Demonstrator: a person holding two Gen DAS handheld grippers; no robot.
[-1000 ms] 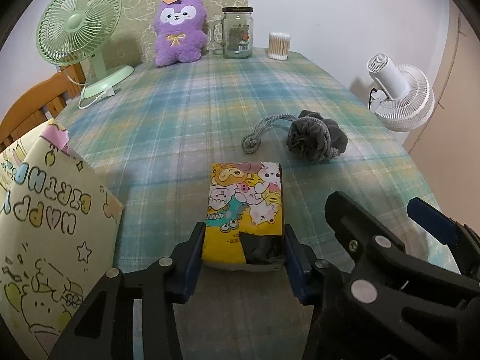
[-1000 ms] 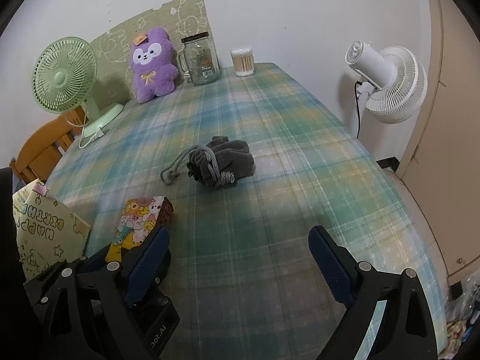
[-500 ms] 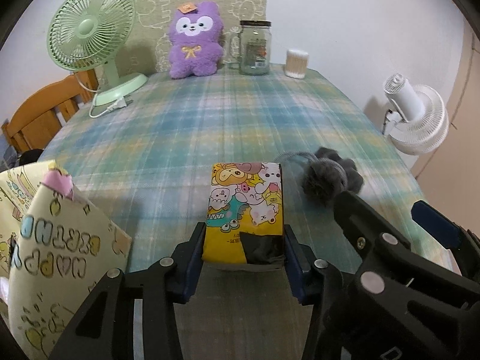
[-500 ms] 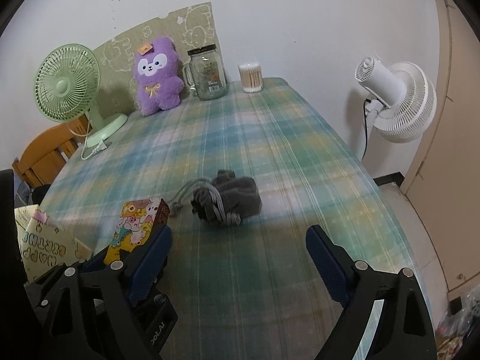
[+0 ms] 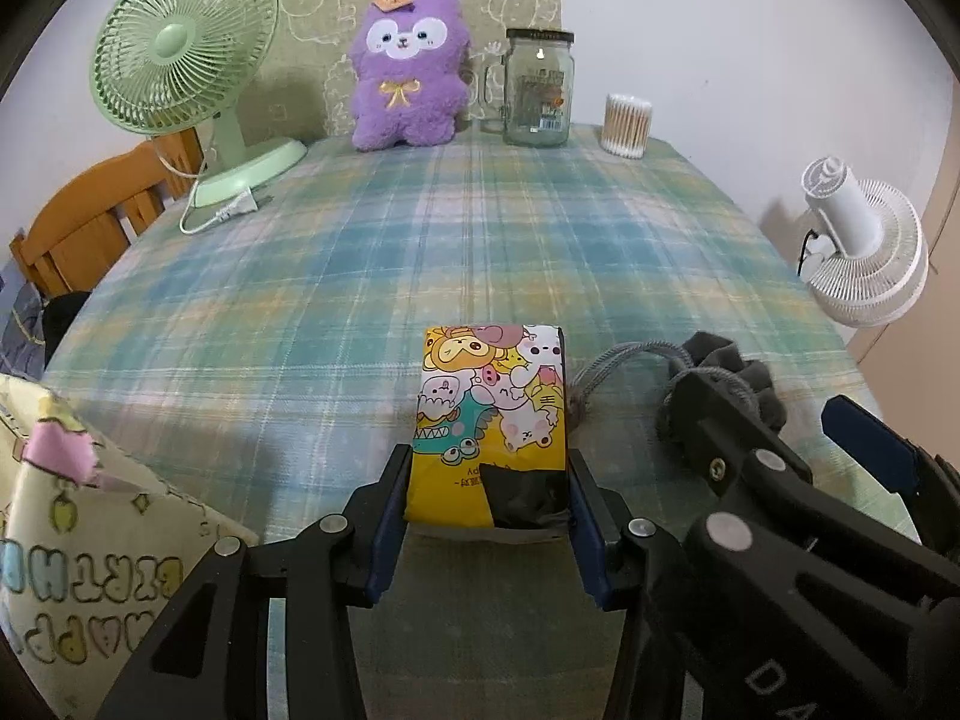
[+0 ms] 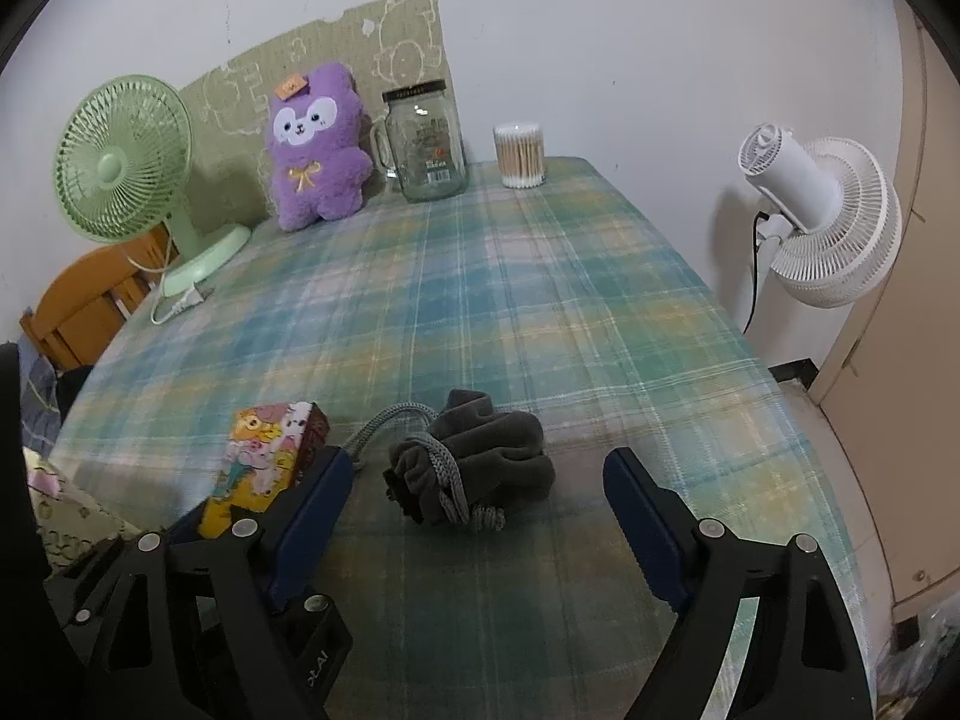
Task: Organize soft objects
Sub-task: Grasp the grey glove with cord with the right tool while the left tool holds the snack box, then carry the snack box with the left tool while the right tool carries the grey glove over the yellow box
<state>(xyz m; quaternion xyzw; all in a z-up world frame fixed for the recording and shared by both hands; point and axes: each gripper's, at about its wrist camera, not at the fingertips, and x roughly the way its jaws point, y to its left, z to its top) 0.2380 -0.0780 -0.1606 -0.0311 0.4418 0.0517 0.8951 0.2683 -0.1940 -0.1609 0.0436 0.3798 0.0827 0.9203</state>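
Observation:
My left gripper (image 5: 489, 501) is shut on a yellow cartoon-print tissue pack (image 5: 492, 420) and holds it over the near part of the plaid table (image 5: 480, 240). The pack also shows in the right wrist view (image 6: 264, 462). A grey drawstring pouch (image 6: 474, 462) lies on the cloth, its cord trailing left. My right gripper (image 6: 477, 501) is open with the pouch between and just ahead of its fingers; it shows at the right of the left wrist view (image 5: 798, 438). A purple plush bear (image 5: 408, 72) sits at the far edge.
A "Happy Birthday" gift bag (image 5: 78, 534) stands at the near left. At the back are a green desk fan (image 5: 186, 48) with a loose cord, a glass jar (image 5: 537, 90) and a cotton-swab tub (image 5: 627, 126). A white fan (image 5: 864, 246) and a wooden chair (image 5: 90, 210) flank the table.
Both grippers have drawn back toward the near edge, the left still holding the pack. The pouch now lies between the right gripper's open fingers rather than farther ahead.

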